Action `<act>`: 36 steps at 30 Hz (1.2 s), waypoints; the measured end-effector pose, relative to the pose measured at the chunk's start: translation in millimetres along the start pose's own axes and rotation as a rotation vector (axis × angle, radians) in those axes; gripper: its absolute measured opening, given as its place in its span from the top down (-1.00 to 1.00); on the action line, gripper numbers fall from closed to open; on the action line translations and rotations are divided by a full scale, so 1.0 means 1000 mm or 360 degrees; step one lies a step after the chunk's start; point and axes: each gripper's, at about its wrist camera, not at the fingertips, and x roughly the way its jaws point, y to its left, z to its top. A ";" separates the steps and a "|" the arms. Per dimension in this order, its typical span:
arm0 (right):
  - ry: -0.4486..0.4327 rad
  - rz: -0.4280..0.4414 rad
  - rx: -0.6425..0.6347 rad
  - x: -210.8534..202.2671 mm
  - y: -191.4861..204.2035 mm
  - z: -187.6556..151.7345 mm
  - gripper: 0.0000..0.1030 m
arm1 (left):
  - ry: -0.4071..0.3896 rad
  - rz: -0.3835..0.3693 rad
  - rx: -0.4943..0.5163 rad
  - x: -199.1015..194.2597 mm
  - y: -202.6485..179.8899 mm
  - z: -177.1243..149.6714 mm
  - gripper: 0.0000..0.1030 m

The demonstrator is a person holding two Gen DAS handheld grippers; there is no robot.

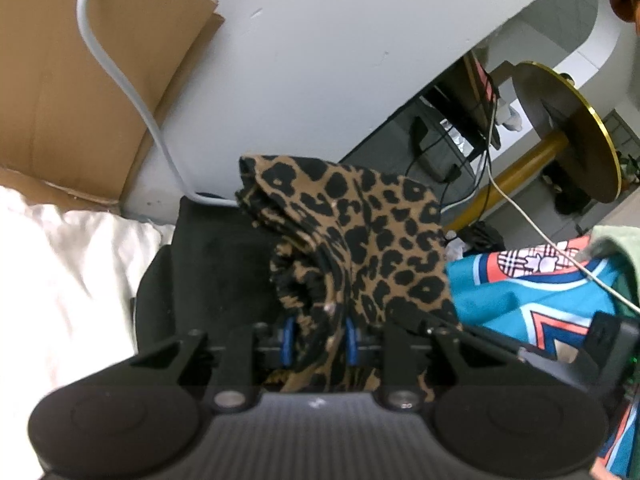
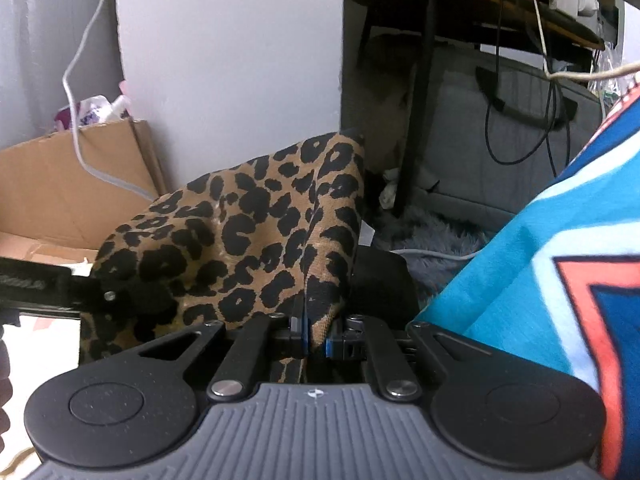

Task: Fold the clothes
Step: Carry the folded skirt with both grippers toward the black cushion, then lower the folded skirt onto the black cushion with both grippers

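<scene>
- Leopard-print garment (image 1: pixel 360 240): tan fabric with black spots, bunched and folded over itself, held up between the two grippers. In the left wrist view it rises from the jaws toward the white wall; in the right wrist view (image 2: pixel 256 240) it drapes leftward and upward from the jaws, with a vertical seam running down to the grip.
- Left gripper (image 1: pixel 320 340): black fingers with blue pads, clamped on a thick gathered bundle of the leopard-print garment; the fabric fills the gap between the pads. It also shows at the left edge of the right wrist view, gripping the cloth's far end.
- Right gripper (image 2: pixel 316 340): jaws nearly together, pinching a thin edge of the same garment at the seam; blue pad visible on either side of the cloth.
- Black padded seat (image 1: pixel 216 264): dark upholstered surface beneath and behind the garment.
- Blue patterned cloth (image 1: pixel 532 292): turquoise textile with orange, white and navy shapes, just to the right of the garment; it fills the right side of the right wrist view (image 2: pixel 540 272).
- White bedding (image 1: pixel 68 264): pale crumpled fabric at the left.
- Cardboard box (image 1: pixel 72 92): brown, open flaps, against the white wall; also at the left of the right wrist view (image 2: pixel 68 184).
- Grey cable (image 1: pixel 120 80): runs down across the box and wall.
- Round side table (image 1: pixel 568 132): gold rim and gold post, seen tilted at the right.
- Dark desk (image 2: pixel 480 8): black legs, cables hanging below it.
</scene>
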 end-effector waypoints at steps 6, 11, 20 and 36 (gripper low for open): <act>0.0014 -0.0001 -0.0063 0.019 0.004 0.007 0.88 | 0.0018 -0.0020 -0.0119 0.004 0.022 0.007 0.54; 0.0046 0.0018 -0.0111 0.040 0.010 0.015 0.88 | 0.0037 0.0023 -0.0155 0.010 0.039 0.009 0.55; 0.0159 -0.0068 -0.0104 0.073 0.010 0.010 0.80 | 0.0091 0.0070 -0.0296 0.030 0.065 0.015 0.05; -0.0034 -0.0010 -0.0104 -0.003 0.020 -0.004 0.30 | -0.0051 0.0146 0.0032 -0.022 0.021 0.055 0.42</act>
